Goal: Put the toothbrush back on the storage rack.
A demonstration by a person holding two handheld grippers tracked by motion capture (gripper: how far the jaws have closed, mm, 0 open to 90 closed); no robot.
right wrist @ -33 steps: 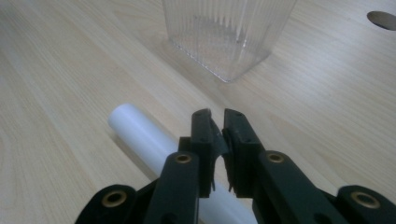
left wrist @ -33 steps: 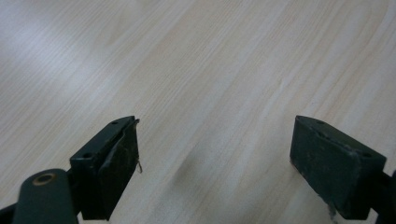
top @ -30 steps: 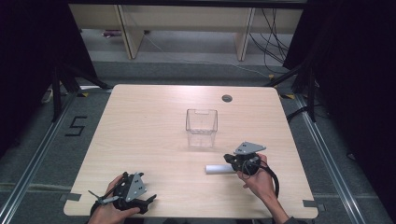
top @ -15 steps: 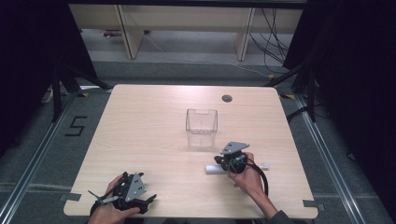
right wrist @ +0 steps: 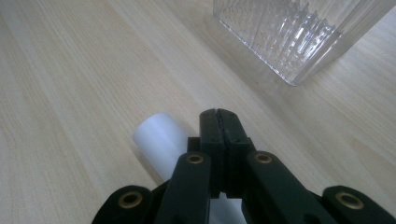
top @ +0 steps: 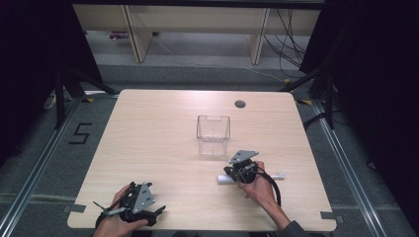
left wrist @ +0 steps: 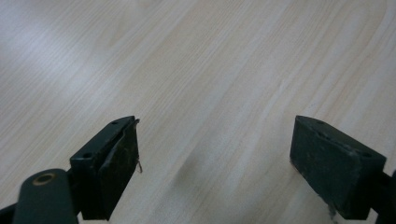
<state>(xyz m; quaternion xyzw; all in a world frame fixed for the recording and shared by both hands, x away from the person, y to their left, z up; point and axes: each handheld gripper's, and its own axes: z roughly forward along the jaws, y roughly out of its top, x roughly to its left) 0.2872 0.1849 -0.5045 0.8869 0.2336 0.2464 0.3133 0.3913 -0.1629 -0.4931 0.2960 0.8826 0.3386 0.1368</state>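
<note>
while empty, clear bin (top: pixel 213 134) upright

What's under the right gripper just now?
A white tube lies on the table under the right gripper, whose jaws are shut together above it. One end pokes out on the jaws' left; the gripper covers its middle. The clear box stands just beyond.
</note>
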